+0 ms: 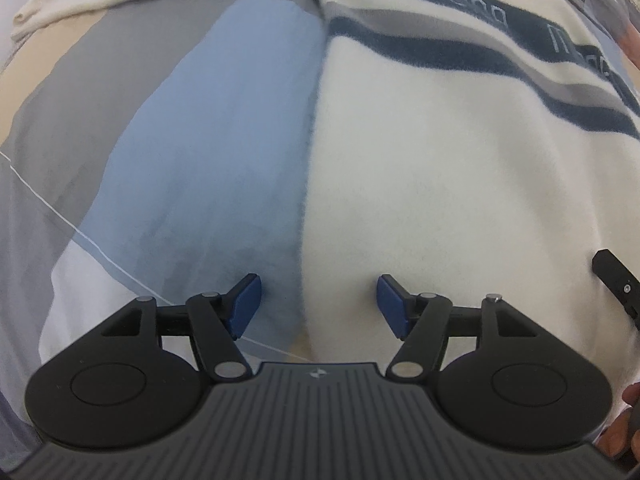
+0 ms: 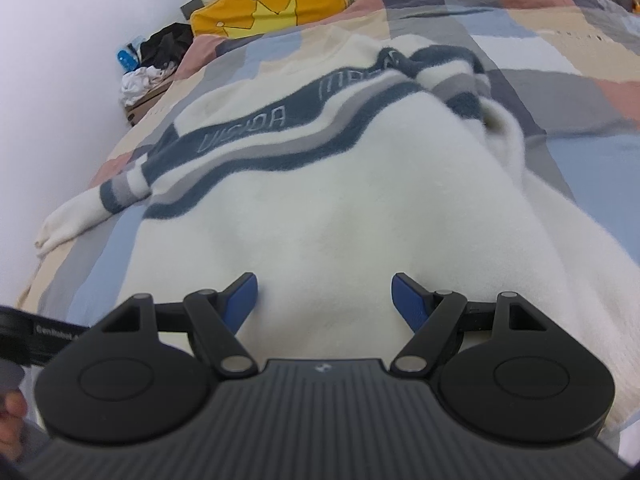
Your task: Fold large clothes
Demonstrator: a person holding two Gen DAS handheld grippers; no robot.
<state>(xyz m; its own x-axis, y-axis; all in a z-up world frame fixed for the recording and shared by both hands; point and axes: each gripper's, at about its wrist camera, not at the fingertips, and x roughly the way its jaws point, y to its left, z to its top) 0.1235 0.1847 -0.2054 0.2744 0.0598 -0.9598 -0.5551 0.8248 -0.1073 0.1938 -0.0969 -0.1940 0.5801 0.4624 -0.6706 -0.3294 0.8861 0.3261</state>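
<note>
Both hand-held grippers, left (image 1: pixel 318 306) and right (image 2: pixel 324 304), are held wide over the sweater (image 2: pixel 320 208); its hem should be pinched evenly.

- I see a patchwork bedspread (image 2: pixel 560 92) of blue, grey, pink and beige blocks covering the bed.
- A yellow pillow (image 2: pixel 272 0) with a crown drawn on it lies at the far end.
- Beside the bed, against the white wall (image 2: pixel 60 80), I make out a heap of dark and white clothes (image 2: pixel 152 64).
</note>
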